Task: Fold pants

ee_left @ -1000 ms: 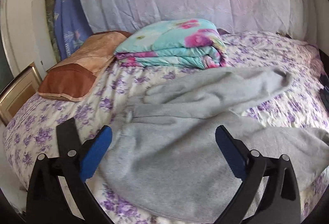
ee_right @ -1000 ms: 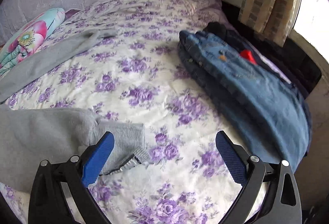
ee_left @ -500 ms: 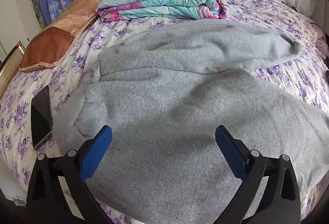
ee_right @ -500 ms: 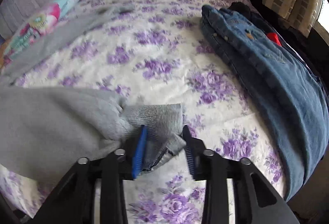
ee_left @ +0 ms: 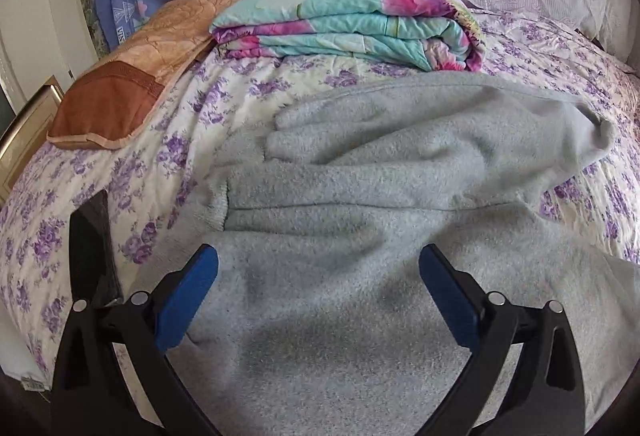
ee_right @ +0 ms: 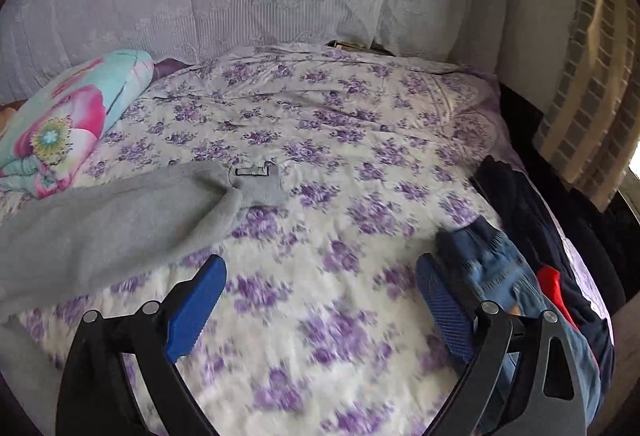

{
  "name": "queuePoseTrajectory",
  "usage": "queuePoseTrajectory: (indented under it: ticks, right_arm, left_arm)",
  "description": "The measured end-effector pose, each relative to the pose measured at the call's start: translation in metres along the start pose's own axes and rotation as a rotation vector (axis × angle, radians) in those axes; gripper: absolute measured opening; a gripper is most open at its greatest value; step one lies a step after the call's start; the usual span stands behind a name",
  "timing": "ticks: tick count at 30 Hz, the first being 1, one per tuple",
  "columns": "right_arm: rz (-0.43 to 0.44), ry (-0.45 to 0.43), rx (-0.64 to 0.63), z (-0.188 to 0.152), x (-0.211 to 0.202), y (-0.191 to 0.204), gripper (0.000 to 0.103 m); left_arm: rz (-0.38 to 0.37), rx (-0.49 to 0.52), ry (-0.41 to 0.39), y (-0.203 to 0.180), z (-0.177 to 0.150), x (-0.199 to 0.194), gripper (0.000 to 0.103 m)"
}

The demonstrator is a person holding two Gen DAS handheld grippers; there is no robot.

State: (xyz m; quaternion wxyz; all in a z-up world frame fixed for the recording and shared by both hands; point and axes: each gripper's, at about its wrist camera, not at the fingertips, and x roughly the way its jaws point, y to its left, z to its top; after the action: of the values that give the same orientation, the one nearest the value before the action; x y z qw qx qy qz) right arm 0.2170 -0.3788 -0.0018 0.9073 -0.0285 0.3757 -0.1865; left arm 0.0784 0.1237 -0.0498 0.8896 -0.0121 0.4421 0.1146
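Grey fleece pants (ee_left: 360,236) lie spread on the flowered bedsheet (ee_left: 168,140), with the ribbed waistband at the left and one leg folded across the other. My left gripper (ee_left: 318,288) hovers open just above the seat of the pants, nothing between its blue pads. In the right wrist view the grey leg (ee_right: 120,216) runs in from the left and ends in a cuff (ee_right: 256,184) with a small label. My right gripper (ee_right: 320,300) stands back from that cuff over bare sheet. Its jaws are opening and hold nothing.
A folded floral quilt (ee_left: 352,16) and a brown pillow (ee_left: 128,76) lie at the head of the bed. A black phone (ee_left: 90,248) rests by the left edge. Folded jeans (ee_right: 492,268), dark clothes (ee_right: 532,212) and a red item (ee_right: 552,284) sit at the right edge.
The right gripper closed on the cuff, carried it across the bed, then let go and drew back open. The left gripper sank closer to the pants.
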Motion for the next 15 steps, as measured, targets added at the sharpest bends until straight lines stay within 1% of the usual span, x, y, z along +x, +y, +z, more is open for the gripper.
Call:
queuePoseTrajectory:
  ticks: [1,2,3,5,6,7,9,10,12,14,15]
  right_arm:
    - [-0.002,0.041,-0.007,0.012,0.024,0.017,0.093]
    - [0.004,0.087,-0.009,0.022,0.048,0.032,0.083]
    - [0.009,0.137,-0.004,0.027,0.07,0.045,0.078]
    - [0.002,0.237,0.027,0.028,0.109,0.063,0.061]
    - [0.007,0.279,0.05,0.027,0.123,0.068,0.057]
    - [0.011,0.3,0.077,0.021,0.131,0.071,0.05]
    - [0.08,0.276,0.12,0.02,0.129,0.069,0.023]
    - [0.071,0.246,0.13,0.019,0.118,0.063,0.015]
    - [0.112,0.18,0.178,0.012,0.087,0.041,0.014]
    - [0.141,0.173,0.196,-0.005,0.061,0.018,0.014]
    - [0.137,0.17,0.187,-0.015,0.054,0.008,0.015]
  left_arm:
    - [0.003,0.003,0.006,0.0,-0.004,0.003,0.098]
    - [0.008,0.006,0.011,0.0,-0.007,0.005,0.098]
    - [0.01,0.01,0.016,0.0,-0.01,0.007,0.098]
    - [0.015,0.016,0.027,0.002,-0.012,0.012,0.098]
    - [0.014,0.015,0.031,0.004,-0.012,0.015,0.098]
    - [0.011,0.017,0.034,0.005,-0.012,0.017,0.098]
    - [0.016,0.035,0.042,0.006,-0.013,0.023,0.098]
    - [0.025,0.052,0.049,0.004,-0.013,0.026,0.098]
    - [0.027,0.076,0.051,0.004,-0.014,0.029,0.098]
    - [0.016,0.079,0.046,0.005,-0.014,0.028,0.098]
    - [0.008,0.083,0.047,0.005,-0.013,0.027,0.098]
